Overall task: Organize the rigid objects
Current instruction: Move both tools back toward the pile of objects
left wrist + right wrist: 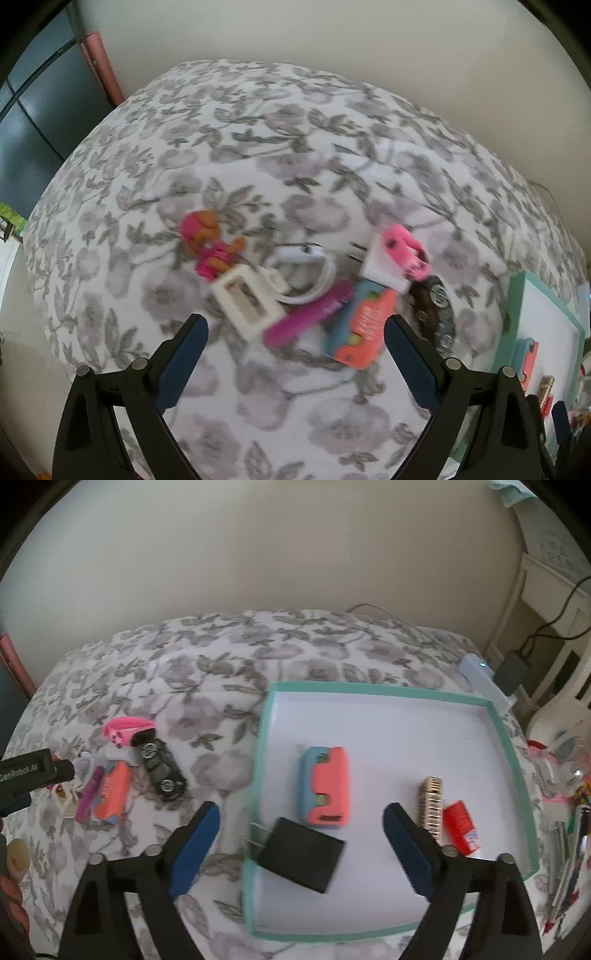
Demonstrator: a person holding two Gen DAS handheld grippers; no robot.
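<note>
Teal-rimmed tray [511,753] lies on the floral bedspread [207,672]. Inside it: a black charger [301,854] at the near left rim, a coral case [327,788] just behind, a red box [461,827] to the right. Right gripper [301,845] hangs released above the charger. Left gripper [295,354], jaws wide and empty, hovers over toys [303,295] left of the tray.

The bed's quilted cover [207,672] is white with grey flowers and leaves. A shallow cardboard tray [384,692] has a teal rim and white floor. On it lie a flat black charger block [301,856] and a coral-and-blue case [327,788].
</note>
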